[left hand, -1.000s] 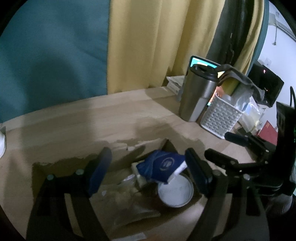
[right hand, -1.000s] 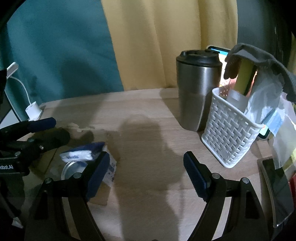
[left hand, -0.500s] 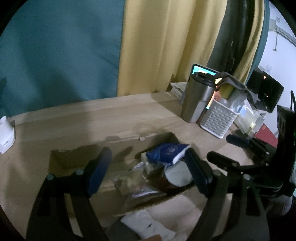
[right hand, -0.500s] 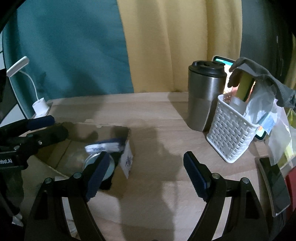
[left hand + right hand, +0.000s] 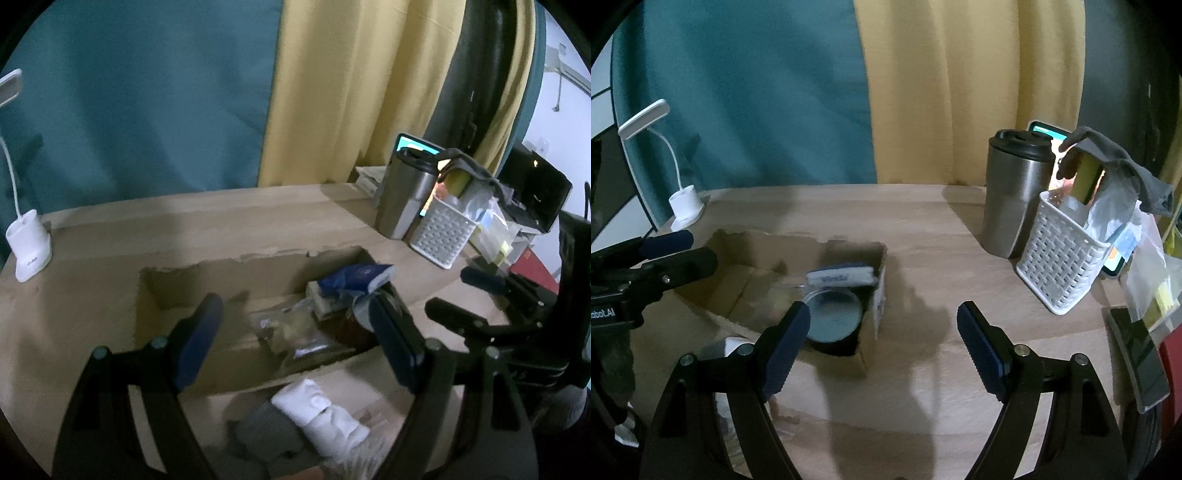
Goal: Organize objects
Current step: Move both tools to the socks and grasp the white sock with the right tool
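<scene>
An open cardboard box lies on the wooden table; it also shows in the right wrist view. Inside it are a blue tissue pack, a clear plastic bag and a round tin with a grey lid. The tissue pack rests above the tin. My left gripper is open and empty above the box's near side. My right gripper is open and empty over the table, just right of the box. A rolled white cloth lies in front of the box.
A steel tumbler and a white lattice basket stuffed with items stand at the right. A white desk lamp stands at the back left. A phone lies at the right edge. Curtains hang behind.
Both grippers have pulled back and up from the box, so more of the box and table shows. The white cloth has come into the left view. Both stay open.
</scene>
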Motion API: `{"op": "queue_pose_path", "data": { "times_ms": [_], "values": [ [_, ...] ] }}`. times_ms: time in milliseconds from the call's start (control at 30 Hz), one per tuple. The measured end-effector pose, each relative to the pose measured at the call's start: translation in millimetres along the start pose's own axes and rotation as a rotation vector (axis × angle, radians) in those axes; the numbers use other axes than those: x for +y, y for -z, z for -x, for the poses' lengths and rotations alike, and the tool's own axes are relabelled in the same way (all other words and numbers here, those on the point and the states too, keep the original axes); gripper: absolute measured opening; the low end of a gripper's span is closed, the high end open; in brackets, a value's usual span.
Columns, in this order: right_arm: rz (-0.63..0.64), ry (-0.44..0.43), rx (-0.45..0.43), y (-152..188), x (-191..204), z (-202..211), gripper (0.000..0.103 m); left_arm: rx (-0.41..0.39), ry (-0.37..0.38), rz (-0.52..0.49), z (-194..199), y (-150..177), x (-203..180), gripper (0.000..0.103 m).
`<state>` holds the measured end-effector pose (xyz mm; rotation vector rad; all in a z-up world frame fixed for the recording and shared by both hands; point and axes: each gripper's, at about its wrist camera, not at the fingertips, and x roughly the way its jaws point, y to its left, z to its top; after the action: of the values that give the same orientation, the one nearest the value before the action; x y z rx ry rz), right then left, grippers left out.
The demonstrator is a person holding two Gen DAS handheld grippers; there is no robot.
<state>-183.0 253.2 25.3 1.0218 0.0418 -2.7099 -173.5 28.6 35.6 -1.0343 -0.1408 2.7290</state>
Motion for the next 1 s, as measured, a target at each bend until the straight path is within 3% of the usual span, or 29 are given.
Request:
{"op": "queue_pose_path", "data": {
  "times_ms": [1000],
  "values": [
    [0.075,-0.037,0.033,21,54,11,0.084,0.017,-0.026,0.056,29,49,30,0.083]
  ]
}}
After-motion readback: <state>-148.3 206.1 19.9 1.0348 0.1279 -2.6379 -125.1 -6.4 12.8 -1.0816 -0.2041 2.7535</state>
